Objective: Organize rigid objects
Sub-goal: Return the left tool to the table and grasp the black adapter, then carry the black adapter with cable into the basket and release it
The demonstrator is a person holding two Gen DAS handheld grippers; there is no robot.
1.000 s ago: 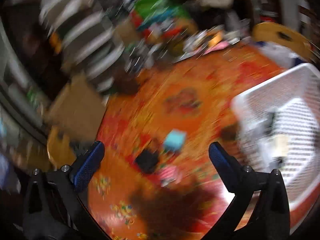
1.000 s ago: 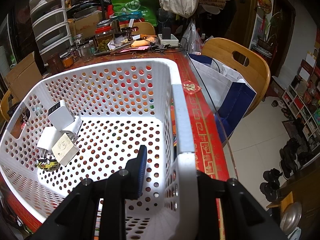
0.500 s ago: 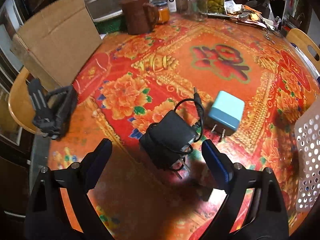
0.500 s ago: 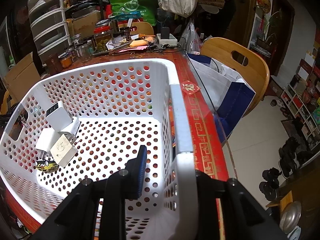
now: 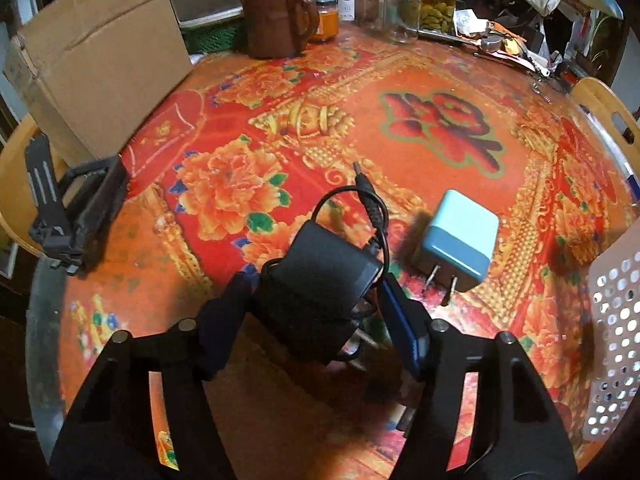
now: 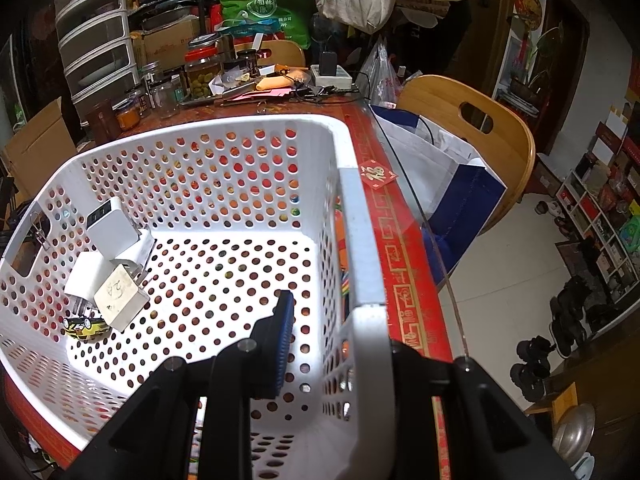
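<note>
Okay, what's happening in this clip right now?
A person is sorting small chargers into a white perforated basket on a red floral tablecloth. The left gripper has its fingers on either side of a black power adapter with a wrapped cable, which sits on the table. A light blue wall charger lies just beside it. The right gripper is clamped on the basket's side wall, one finger inside and one outside. White chargers lie inside.

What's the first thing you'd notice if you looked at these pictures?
The bright red-and-orange flowered tablecloth jumps out first. At its near edge the left gripper closes around a black power adapter wrapped in its cord, a pale blue plug just to its right. The right gripper clamps the white perforated plastic basket.
</note>
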